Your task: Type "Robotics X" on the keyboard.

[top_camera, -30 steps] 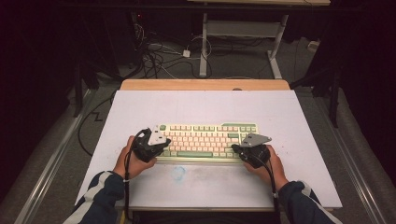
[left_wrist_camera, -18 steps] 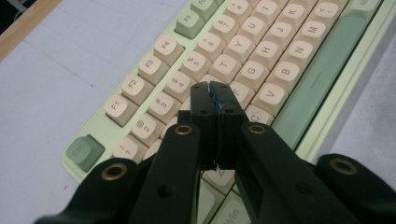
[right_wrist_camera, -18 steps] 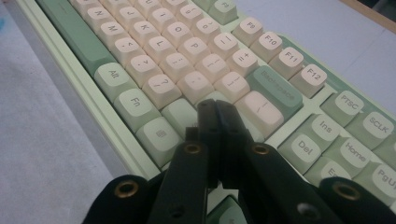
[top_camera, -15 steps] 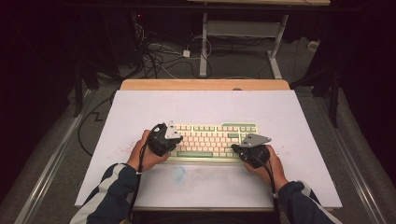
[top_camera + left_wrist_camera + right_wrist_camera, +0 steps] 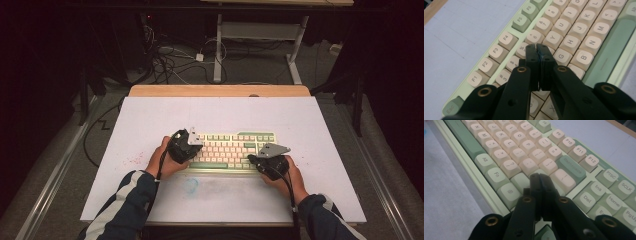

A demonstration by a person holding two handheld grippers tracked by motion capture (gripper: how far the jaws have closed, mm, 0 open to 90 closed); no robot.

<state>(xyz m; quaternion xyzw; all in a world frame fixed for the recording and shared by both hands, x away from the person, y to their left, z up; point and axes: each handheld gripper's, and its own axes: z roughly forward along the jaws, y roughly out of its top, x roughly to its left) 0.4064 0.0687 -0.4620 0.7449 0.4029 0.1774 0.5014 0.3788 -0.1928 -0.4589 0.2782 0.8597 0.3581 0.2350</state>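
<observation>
With both grippers' fingers (image 5: 537, 50) clenched empty, the rigid, hefty keyboard (image 5: 232, 150) near the bench's front edge is best gripped at its end edges, since keycaps pop off.

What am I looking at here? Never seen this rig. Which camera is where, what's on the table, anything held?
No robot arm: a person holds a hand-held two-jaw gripper in each hand. The high view looks down from above the person's side of the table; the left gripper is over the left end of a keyboard, the right gripper at its right end. The other two pictures come from cameras riding on each gripper, looking along its black jaws. In the left gripper view its tip points at the keys near 5 and T; in the right gripper view the tip sits near the Enter area. The keyboard, cream and green, lies on a white table. Both jaws are shut on nothing, likely poking keys.
</observation>
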